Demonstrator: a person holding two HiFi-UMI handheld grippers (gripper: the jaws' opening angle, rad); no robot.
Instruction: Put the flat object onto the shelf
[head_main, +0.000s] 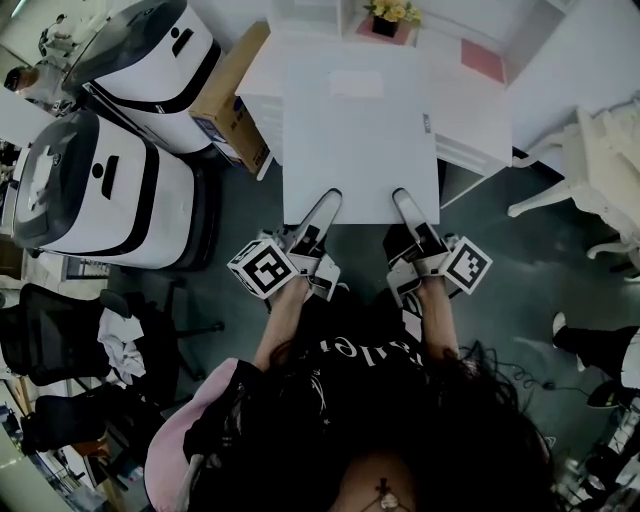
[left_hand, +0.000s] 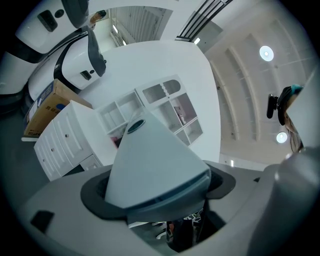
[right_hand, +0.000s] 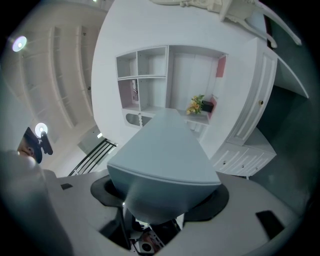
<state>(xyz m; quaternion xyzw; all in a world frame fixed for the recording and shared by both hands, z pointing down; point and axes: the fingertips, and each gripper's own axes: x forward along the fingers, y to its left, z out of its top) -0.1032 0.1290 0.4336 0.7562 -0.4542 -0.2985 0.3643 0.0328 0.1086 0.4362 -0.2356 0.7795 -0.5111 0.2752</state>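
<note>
progress: mid-task, board (head_main: 360, 130) is up in 2 grippers, not yet on shelf (right_hand: 150, 77) | shelf stands ahead of both grippers | left gripper (head_main: 326, 204) and right gripper (head_main: 403, 202) each clamped on board's near edge, side by side | board: large, white, plain, thin, rigid-looking, held roughly level

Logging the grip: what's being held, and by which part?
The white flat panel, by its near edge: the left hand-held gripper grips left of the edge's middle, the right hand-held gripper right of it.
</note>
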